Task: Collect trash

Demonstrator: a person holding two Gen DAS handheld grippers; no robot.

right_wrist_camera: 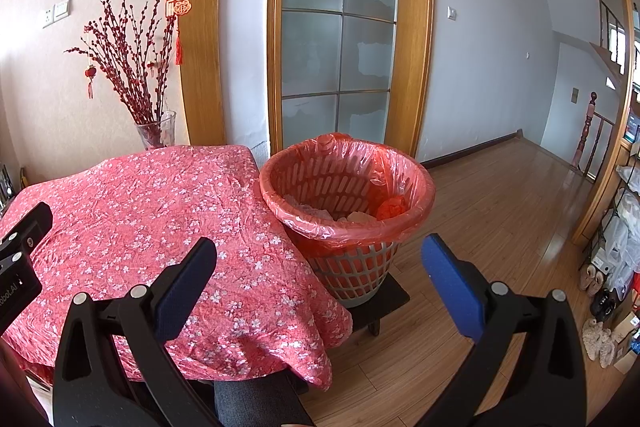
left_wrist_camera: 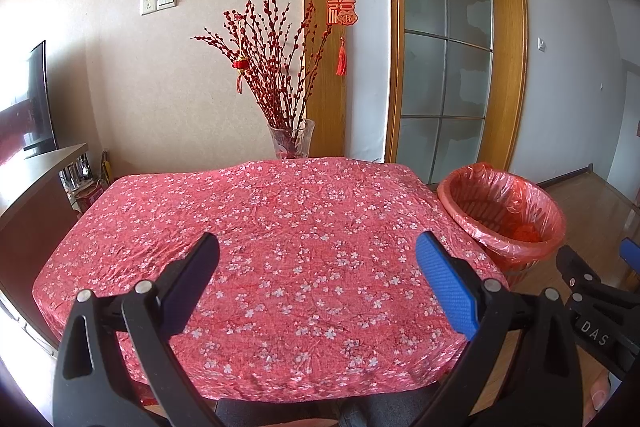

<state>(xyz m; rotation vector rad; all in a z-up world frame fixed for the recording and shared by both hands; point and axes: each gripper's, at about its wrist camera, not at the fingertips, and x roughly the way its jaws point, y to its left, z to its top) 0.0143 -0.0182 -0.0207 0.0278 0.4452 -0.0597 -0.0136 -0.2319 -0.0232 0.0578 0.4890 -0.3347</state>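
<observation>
A slatted waste basket [right_wrist_camera: 348, 195] lined with a red plastic bag stands on a low dark stool to the right of the table; crumpled trash [right_wrist_camera: 390, 207] lies inside it. The same basket [left_wrist_camera: 500, 215] shows at the right of the left wrist view. The table wears a red floral cloth [left_wrist_camera: 272, 227], bare of trash in both views. My left gripper [left_wrist_camera: 318, 251] hovers open above the cloth's near half, holding nothing. My right gripper [right_wrist_camera: 320, 255] is open and empty above the table's right corner, just short of the basket.
A glass vase [left_wrist_camera: 292, 139] of red branches stands behind the table's far edge. A dark cabinet [left_wrist_camera: 36, 183] with a TV is at the left. Wood floor [right_wrist_camera: 500, 211] spreads to the right, with shelves and shoes [right_wrist_camera: 600, 291] at the far right. A frosted glass door [right_wrist_camera: 340, 27] is behind the basket.
</observation>
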